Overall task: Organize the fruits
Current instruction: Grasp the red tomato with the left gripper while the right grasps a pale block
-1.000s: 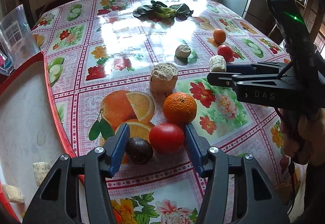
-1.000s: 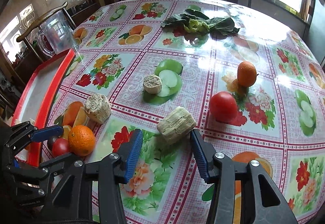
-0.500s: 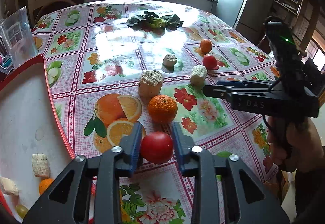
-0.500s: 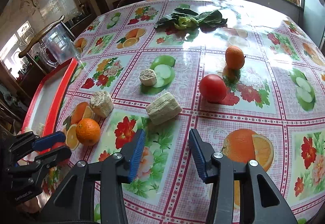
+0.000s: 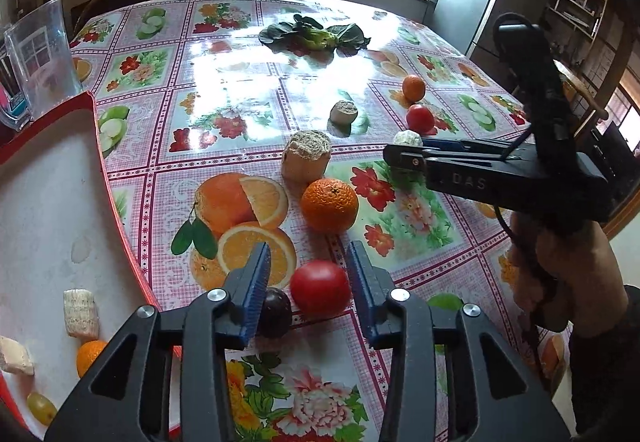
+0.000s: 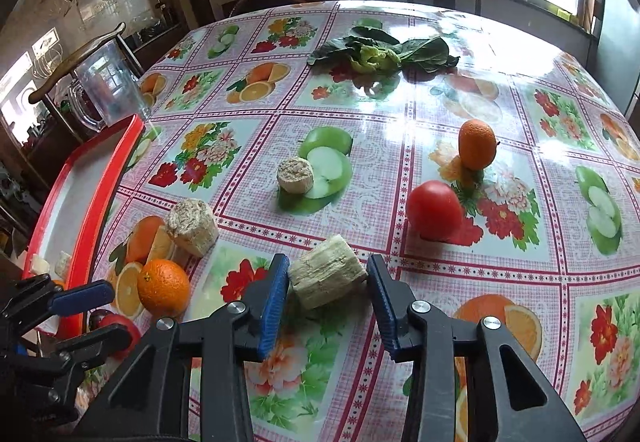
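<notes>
Floral tablecloth, red tray at left. Left gripper opening, straddling tomato, right pad touching it, plum beside. Right gripper closing around fibrous chunk, pads not yet pressing. Orange just beyond.

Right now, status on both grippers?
Left hand-held gripper opening, tomato between pads, dark plum crowding it. Right hand-held gripper closing around pale stalk chunk, not gripped.
</notes>
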Tool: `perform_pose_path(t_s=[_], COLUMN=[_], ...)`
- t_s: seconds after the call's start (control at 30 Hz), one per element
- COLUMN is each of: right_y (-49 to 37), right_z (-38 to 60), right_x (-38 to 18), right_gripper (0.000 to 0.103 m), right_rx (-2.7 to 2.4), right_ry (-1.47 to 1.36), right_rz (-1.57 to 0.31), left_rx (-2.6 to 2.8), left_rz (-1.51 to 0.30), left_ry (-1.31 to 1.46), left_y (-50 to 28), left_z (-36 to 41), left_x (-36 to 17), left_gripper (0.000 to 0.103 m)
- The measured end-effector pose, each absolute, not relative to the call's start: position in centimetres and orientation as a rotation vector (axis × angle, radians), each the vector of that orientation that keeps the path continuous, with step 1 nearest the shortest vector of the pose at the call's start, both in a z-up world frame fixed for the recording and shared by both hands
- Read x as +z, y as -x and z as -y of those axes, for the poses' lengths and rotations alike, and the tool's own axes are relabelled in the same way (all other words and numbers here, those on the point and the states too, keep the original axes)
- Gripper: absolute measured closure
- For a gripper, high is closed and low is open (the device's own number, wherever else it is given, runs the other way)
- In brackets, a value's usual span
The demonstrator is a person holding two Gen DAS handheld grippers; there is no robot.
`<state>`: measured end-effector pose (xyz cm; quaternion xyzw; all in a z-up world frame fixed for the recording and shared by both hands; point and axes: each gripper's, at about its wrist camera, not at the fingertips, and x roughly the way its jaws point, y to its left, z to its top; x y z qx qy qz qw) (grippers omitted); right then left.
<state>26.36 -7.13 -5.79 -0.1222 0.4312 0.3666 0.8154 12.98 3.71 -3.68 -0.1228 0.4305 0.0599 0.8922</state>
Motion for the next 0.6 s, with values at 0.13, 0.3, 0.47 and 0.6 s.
perform_pose_path(t_s=[0.13, 0.3, 0.47, 0.6], right_y=[-24.8, -23.0, -21.2, -19.9], right_z=[8.6, 9.7, 10.3, 11.0], right_x=[-5.1, -3.8, -1.9, -0.4], right_gripper=[0.062, 0.062, 0.062, 0.062], right_rx=[0.816, 0.85, 0.877, 0.892], right_ry=[0.209, 0.165, 0.143, 0.124], right_rz=[-0.921, -0.904, -0.862, -0.832], left_rx=[0.114, 0.081, 0.078, 0.082], left_rz=[-0.915, -0.911, -0.903, -0.855], left_ry=[0.257, 0.196, 0.19, 0.217], left_y=[-13.7, -13.8, -13.1, -11.6], left_z=[-3.8, -2.4, -1.9, -2.1], left_x=[-4.6, -4.5, -4.1, -2.8], left_gripper=[0.054, 0.072, 0.076, 0.077])
